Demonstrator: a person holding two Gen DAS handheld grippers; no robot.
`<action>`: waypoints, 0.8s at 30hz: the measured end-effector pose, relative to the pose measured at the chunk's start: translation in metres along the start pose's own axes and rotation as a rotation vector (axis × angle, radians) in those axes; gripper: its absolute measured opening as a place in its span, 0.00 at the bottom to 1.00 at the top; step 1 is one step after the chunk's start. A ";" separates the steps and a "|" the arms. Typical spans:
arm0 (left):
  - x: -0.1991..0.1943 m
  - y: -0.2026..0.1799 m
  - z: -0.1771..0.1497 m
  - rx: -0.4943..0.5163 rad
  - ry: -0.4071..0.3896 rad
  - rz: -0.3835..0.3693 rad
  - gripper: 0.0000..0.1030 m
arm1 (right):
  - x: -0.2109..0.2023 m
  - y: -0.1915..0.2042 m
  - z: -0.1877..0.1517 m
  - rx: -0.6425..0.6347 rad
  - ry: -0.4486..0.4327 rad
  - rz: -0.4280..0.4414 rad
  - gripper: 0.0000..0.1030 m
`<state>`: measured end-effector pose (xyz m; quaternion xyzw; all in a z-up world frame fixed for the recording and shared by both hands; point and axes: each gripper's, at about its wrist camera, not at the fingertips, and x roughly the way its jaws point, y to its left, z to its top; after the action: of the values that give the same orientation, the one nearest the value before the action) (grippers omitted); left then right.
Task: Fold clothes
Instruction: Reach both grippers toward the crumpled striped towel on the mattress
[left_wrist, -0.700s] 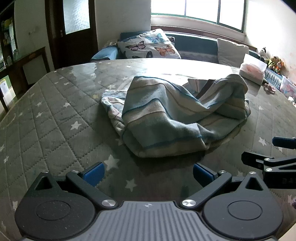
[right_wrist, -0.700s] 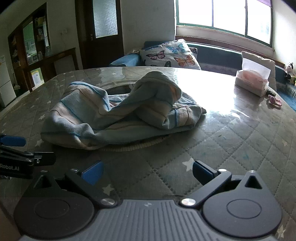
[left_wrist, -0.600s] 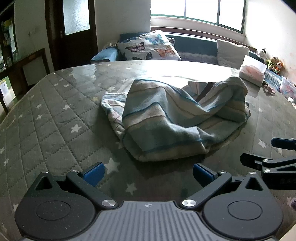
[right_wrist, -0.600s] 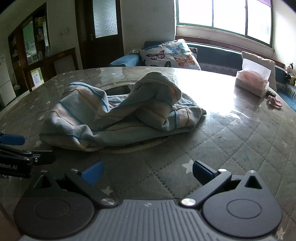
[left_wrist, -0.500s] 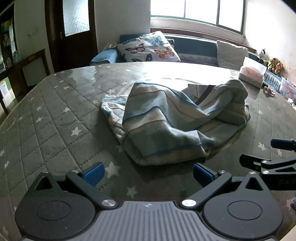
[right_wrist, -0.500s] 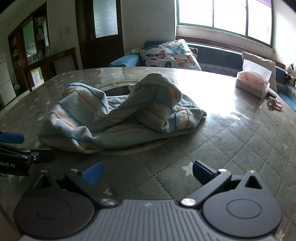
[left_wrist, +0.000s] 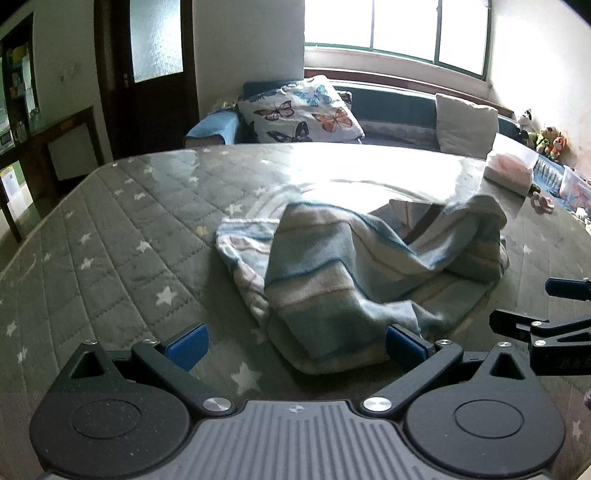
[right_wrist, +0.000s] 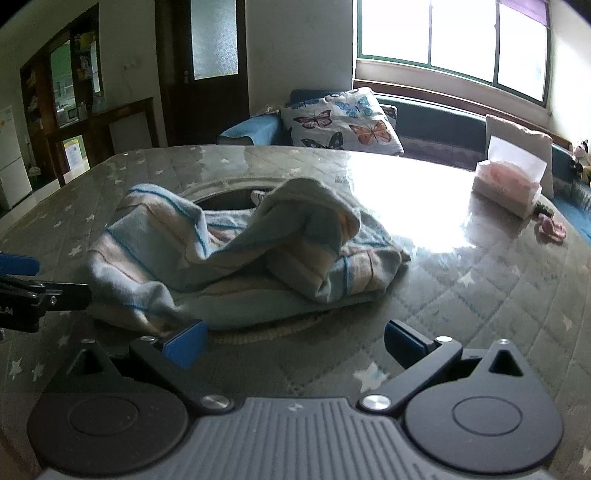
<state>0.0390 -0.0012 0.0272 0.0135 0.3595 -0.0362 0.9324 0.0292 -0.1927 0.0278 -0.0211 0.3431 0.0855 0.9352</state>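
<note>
Striped blue-and-cream garment (left_wrist: 369, 273) lies bunched on the star-quilted table cover (left_wrist: 110, 258), long axis crosswise to both claws.
L gripper (left_wrist: 295, 343) spread wide, near hem just ahead betw. its pads; R gripper (right_wrist: 291, 343) also spread, hem by its left pad, prob. not touching. L seems nearer.

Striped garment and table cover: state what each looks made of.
Striped garment: soft, fuzzy knit or fleece, matte; it slumps in thick rounded folds with blurred stripe edges.
Table cover: quilted star-print fabric, seemingly under a clear glossy sheet, glass or plastic; stitched diamonds show beneath a hard window glare.
</note>
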 end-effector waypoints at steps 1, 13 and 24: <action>0.000 0.001 0.003 0.001 -0.005 0.000 1.00 | 0.000 -0.001 0.003 -0.004 -0.004 -0.001 1.00; 0.018 0.018 0.052 -0.016 -0.062 0.022 1.00 | 0.009 -0.011 0.047 -0.031 -0.066 -0.004 0.98; 0.050 0.027 0.070 -0.030 -0.004 -0.141 0.96 | 0.047 -0.017 0.081 -0.095 -0.012 0.050 0.74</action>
<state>0.1252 0.0191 0.0457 -0.0257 0.3584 -0.0964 0.9282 0.1190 -0.1946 0.0594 -0.0562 0.3333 0.1250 0.9328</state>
